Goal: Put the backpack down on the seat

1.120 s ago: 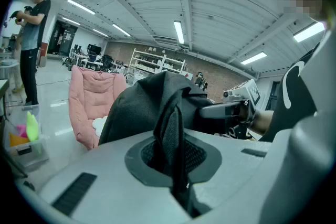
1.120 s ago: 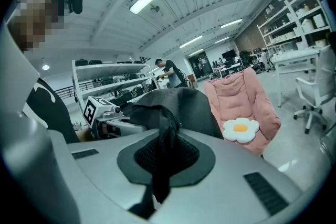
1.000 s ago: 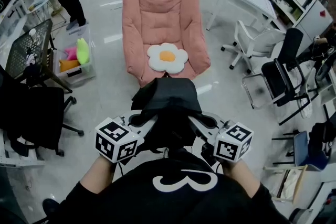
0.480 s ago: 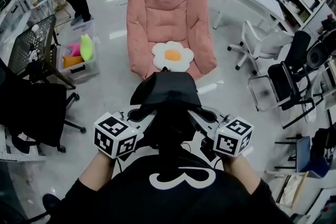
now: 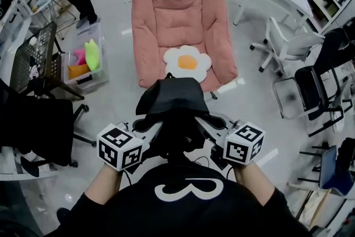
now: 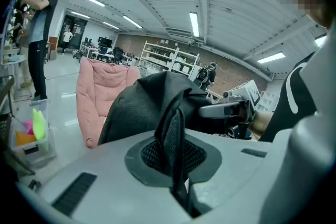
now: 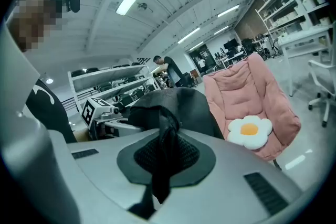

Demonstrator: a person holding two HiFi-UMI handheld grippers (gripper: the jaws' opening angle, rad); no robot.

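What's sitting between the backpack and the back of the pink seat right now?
A white flower-shaped cushion with a yellow centre lies on the seat, just beyond the backpack. The head view shows it.

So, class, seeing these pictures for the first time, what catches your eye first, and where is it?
The big pink seat on the floor ahead, with a fried-egg cushion on its near part. Nearer, a black backpack hangs in front of the person, its straps pinched in the shut left gripper and right gripper.
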